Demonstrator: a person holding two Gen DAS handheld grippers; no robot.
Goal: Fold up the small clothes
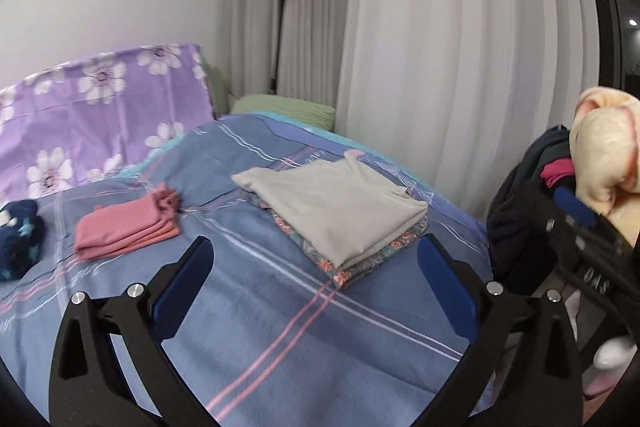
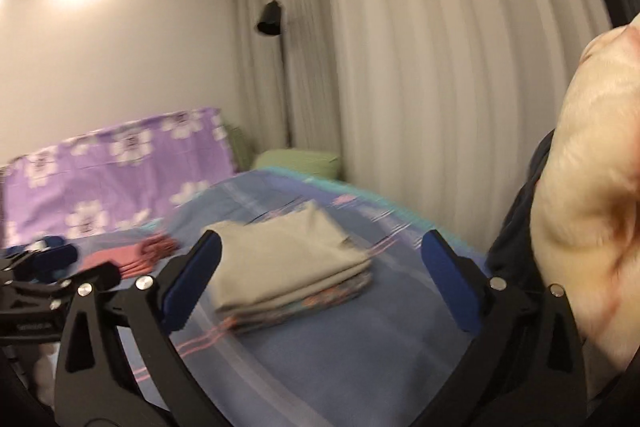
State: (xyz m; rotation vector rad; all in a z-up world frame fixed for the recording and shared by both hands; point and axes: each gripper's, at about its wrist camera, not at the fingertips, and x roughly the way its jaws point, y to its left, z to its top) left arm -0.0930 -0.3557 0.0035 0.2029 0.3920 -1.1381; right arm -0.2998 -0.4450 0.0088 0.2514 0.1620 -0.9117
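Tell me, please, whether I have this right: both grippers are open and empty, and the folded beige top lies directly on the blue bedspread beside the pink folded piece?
Not quite. The beige top lies on a folded floral garment, not directly on the bedspread, as the left wrist view shows. The rest holds: left gripper and right gripper are open and empty, and the pink piece lies alongside.

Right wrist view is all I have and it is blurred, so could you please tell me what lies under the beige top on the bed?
Observer: In the left wrist view the beige top lies on a folded floral garment, whose edge sticks out below it.
Operator: Is the pink item folded too?
Observer: Yes, the pink garment is a neat folded stack, alone on the bedspread.
Operator: Is the left claw holding anything?
Observer: No, the left claw is open and empty.
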